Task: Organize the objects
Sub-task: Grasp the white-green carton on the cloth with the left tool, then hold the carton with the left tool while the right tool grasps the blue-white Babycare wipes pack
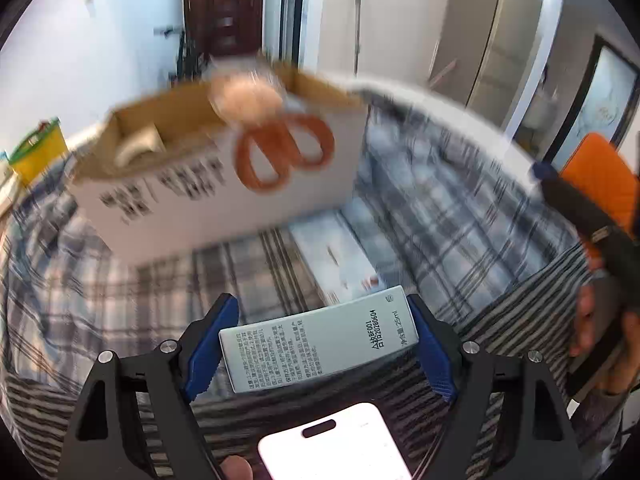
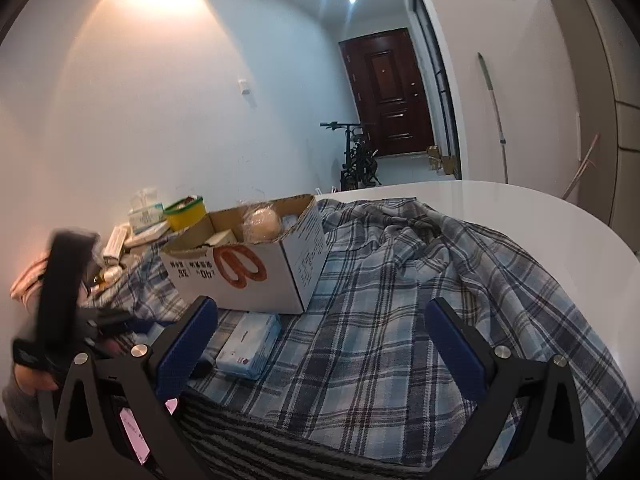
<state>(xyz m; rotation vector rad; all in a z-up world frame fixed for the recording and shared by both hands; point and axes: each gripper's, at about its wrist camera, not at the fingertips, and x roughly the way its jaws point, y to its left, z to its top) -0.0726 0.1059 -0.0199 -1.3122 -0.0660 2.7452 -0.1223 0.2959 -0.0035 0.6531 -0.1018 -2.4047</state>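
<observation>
While gripped, one carton (image 1: 320,338), one cardboard box (image 2: 256,268)

left gripper (image 1: 320,344) clamped on something; right gripper (image 2: 320,344) spread wide.

A pale grey printed carton (image 1: 320,344) sits crosswise, clamped between the left tool's (image 1: 320,350) blue fingers, with the open cardboard box (image 1: 224,184), orange scissors hanging over its side, ahead beyond it.

A cardboard box (image 2: 256,256) stands on a blanket (image 2: 400,320) that covers a table (image 2: 540,216). A round object (image 2: 263,223) lies in the box; scissors (image 2: 239,267) hang over its front wall. A tissue pack (image 2: 250,344) lies before the box, a tub (image 2: 186,213) behind left.
</observation>
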